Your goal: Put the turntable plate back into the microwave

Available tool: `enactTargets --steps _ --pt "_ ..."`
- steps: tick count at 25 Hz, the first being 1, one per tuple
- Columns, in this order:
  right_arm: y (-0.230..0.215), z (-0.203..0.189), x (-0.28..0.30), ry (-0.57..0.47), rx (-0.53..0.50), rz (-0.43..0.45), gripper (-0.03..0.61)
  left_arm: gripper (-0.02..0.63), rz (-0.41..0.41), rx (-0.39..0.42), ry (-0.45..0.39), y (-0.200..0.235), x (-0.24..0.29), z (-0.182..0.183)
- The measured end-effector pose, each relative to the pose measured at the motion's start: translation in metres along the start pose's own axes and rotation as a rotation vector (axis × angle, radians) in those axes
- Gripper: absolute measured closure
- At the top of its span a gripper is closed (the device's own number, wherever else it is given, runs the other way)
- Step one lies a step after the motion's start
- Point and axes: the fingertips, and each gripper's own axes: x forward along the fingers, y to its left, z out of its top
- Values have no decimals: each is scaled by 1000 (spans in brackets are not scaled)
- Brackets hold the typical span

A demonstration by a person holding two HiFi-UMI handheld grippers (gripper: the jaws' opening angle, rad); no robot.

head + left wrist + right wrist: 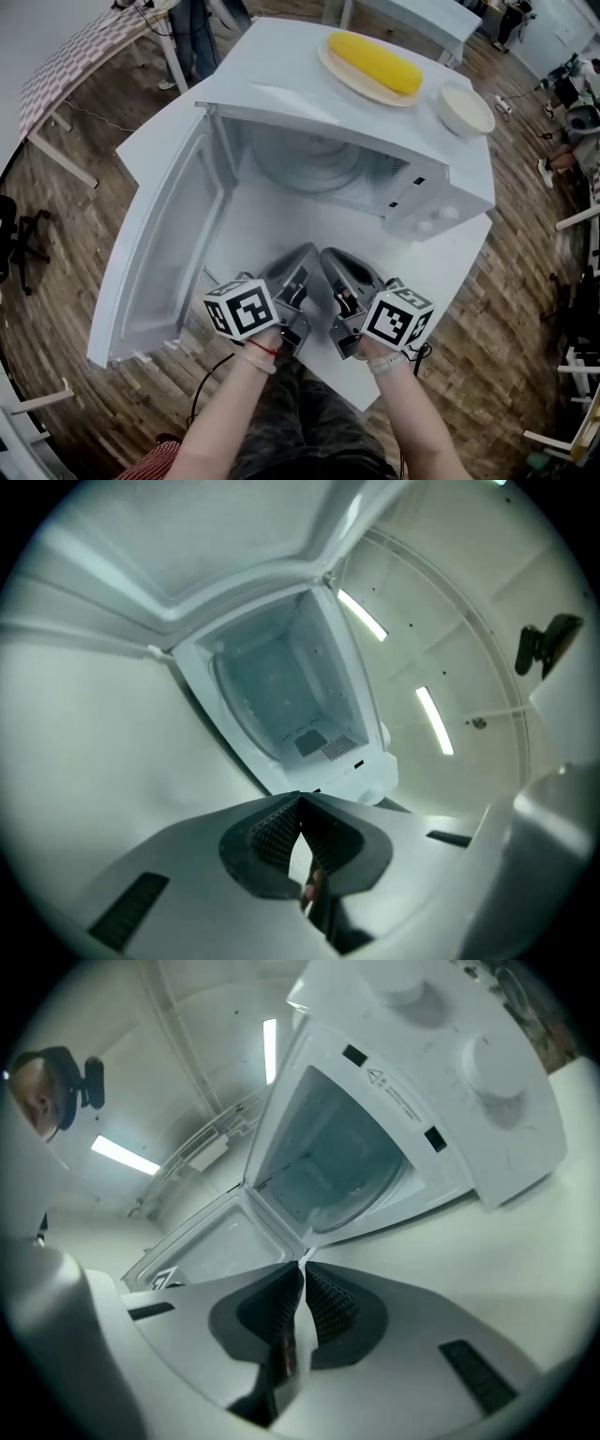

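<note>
Fingers (298, 272) of left gripper (306, 253) and right gripper (330, 255) clenched empty, turntable plate (305, 161) inside microwave (441, 202) beyond them

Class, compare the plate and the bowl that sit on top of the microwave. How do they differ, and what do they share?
The plate is flat and shallow; the bowl is deeper, with raised walls. The plate carries a yellow corn cob; the bowl shows only white inside. The plate looks wider than the bowl. Both are round, pale and rest on top of the microwave.
</note>
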Motion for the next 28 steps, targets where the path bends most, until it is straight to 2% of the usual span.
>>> enactTargets --steps 3,6,11,14,19,23,28 --pt "12 -5 -17 0 -130 -31 535 601 55 143 6 -11 -13 -7" --pt "28 -9 -33 1 -282 -53 535 601 105 322 7 -28 -27 -13" --pt "61 -15 -69 -11 -423 -4 535 601 126 548 -22 -68 -58 -25" --pt "86 -12 -81 -26 -504 12 535 601 152 593 -45 -86 -80 -22" --pt "120 -17 -93 -42 -642 -9 535 601 190 672 -85 -108 -106 -18" --pt "135 -20 -110 -64 -664 -12 535 601 206 702 -132 -122 -124 -27" --pt "151 -27 -130 -55 -659 7 537 601 212 698 -112 -131 -140 -53"
